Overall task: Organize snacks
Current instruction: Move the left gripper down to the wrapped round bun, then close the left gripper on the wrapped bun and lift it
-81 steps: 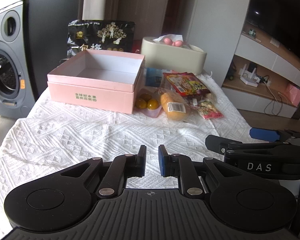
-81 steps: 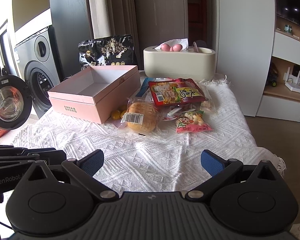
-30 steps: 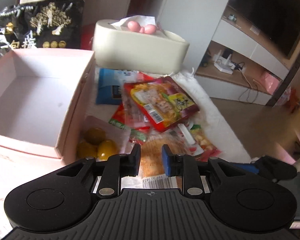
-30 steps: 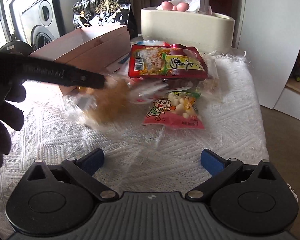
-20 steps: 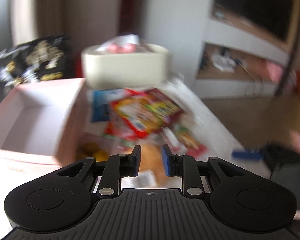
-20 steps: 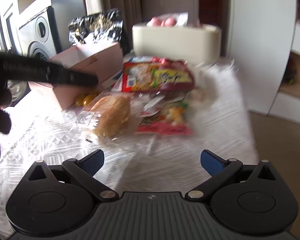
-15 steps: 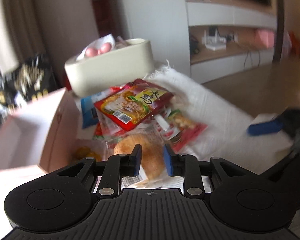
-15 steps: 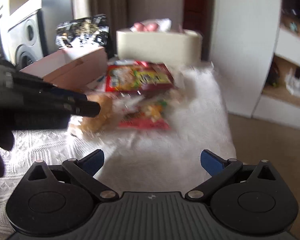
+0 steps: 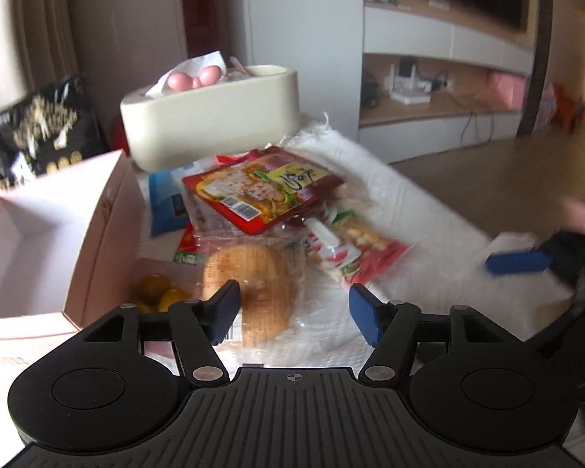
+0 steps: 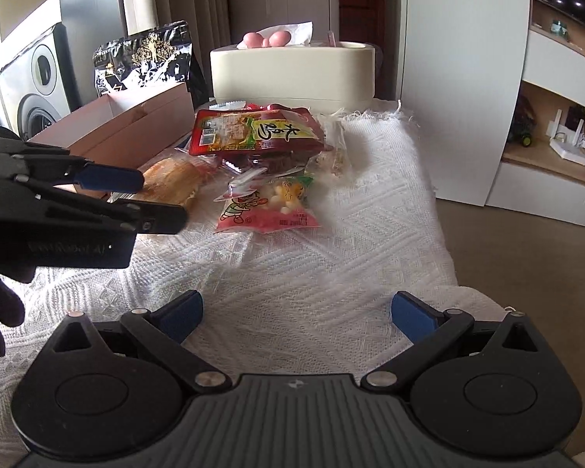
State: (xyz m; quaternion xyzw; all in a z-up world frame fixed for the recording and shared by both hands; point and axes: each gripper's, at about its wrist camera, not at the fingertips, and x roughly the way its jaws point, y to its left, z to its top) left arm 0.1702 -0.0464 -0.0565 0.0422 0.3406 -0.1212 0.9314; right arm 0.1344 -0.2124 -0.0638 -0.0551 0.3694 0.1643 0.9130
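A bun in a clear wrapper (image 9: 253, 284) lies on the white cloth beside the open pink box (image 9: 39, 234). My left gripper (image 9: 294, 312) hovers just over the bun with its jaws opening; the bun shows between the fingers and no pad presses on it. In the right wrist view the left gripper (image 10: 158, 199) reaches in from the left, right at the bun (image 10: 175, 183). A red packet (image 10: 253, 130) and a pink and green snack packet (image 10: 269, 202) lie past it. My right gripper (image 10: 298, 314) stands open and empty over bare cloth.
A cream tissue box (image 10: 292, 74) and a black bag (image 10: 144, 58) stand at the back of the table. A packet of yellow fruits (image 9: 160, 296) and a blue packet (image 9: 163, 202) lie by the pink box (image 10: 128, 124). The cloth's right edge (image 10: 440, 210) drops to the floor.
My left gripper's jaws have spread from nearly shut to wide apart, and it has rolled and drawn in over the bun. The right gripper stays open and has shifted slightly.
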